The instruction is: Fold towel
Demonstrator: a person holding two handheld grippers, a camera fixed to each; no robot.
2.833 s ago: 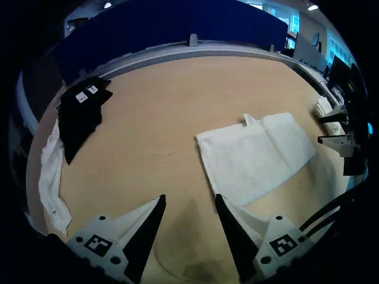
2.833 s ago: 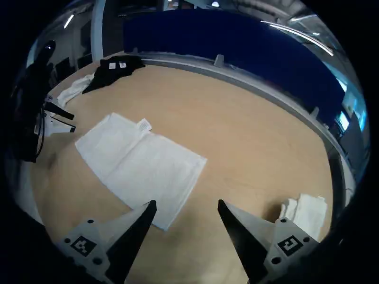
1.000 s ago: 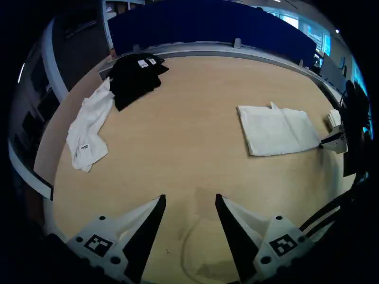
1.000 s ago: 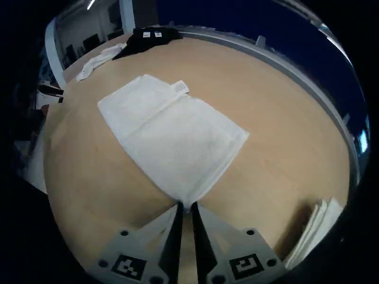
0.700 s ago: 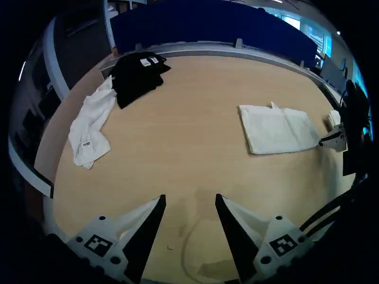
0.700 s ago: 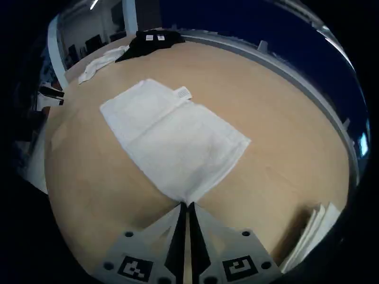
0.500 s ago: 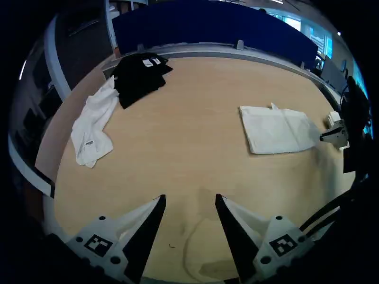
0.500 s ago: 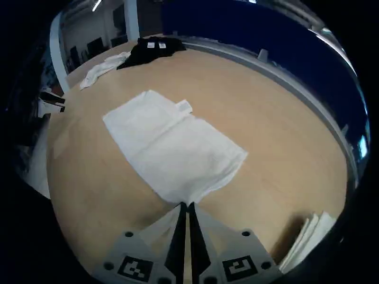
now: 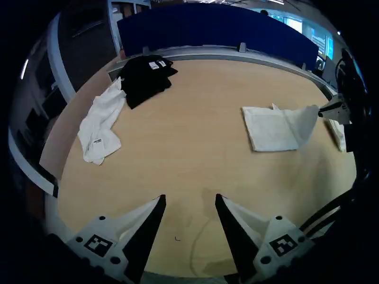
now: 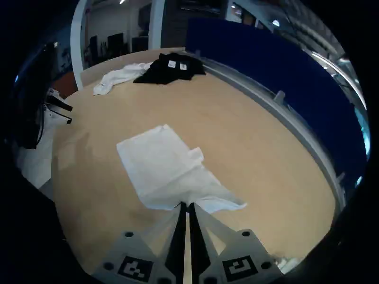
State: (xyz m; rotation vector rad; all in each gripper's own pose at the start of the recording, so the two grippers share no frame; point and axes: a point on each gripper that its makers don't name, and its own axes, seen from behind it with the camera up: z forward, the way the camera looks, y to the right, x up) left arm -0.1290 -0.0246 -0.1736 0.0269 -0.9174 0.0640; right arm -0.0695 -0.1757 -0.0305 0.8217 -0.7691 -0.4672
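Pinching a raised corner of the towel (image 10: pixel 156 165), the right gripper (image 10: pixel 188 207) could drag it across the desk (image 9: pixel 189 118); the left gripper (image 9: pixel 189 196) hangs spread, pinning nothing.

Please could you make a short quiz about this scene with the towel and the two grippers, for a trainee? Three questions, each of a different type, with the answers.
1. Fill in: on the table, the black clothes lie beside a crumpled ___ cloth.
2. True or false: the left gripper has its fingers open and holds nothing.
3. What does the right gripper pinch? A) the black clothes B) a corner of the white towel C) nothing

Key: 1 white; 2 true; 3 B.
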